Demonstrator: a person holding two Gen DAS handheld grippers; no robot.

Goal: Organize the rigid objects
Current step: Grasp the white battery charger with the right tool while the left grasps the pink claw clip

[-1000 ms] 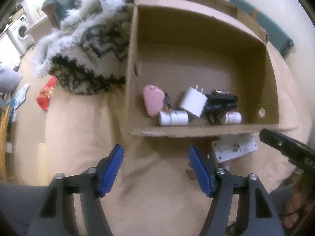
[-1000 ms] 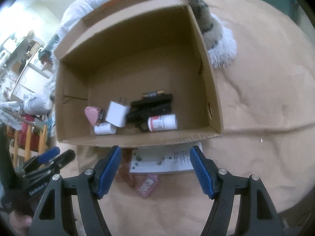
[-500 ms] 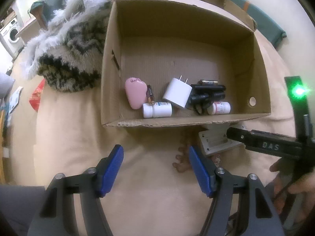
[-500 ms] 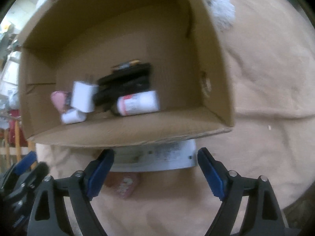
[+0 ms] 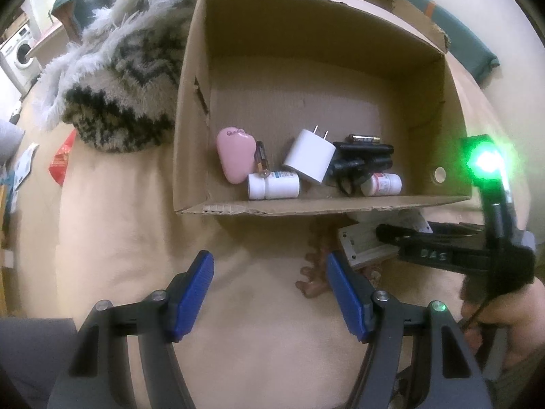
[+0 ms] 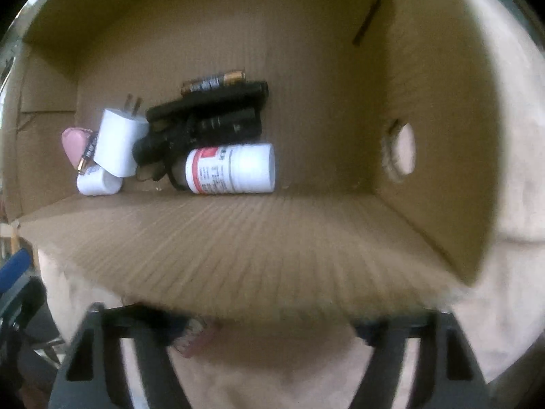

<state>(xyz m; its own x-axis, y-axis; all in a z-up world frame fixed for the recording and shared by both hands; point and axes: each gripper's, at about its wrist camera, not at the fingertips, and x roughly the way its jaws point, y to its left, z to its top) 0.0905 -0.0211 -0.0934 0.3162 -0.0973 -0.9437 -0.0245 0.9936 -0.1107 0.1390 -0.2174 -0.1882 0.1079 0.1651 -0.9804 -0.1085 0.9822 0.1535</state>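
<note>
Right wrist view: cardboard box [image 6: 238, 245] near wall before right tool's fingertips.

Beige bedsheet [image 5: 112, 238] under me. Fluffy patterned blanket [image 5: 126, 78] heaped on it; beyond the blanket, far left, a washing machine [image 5: 20, 56]. Pale wall [image 5: 477, 10] behind a teal cushion [image 5: 453, 44].

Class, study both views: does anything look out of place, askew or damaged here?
Yes. A flat white item lies outside the cardboard box, partly tucked under its near wall, while the other rigid objects sit jumbled inside. The white charger leans tilted on a bottle, and the box's near edge is ragged.
</note>
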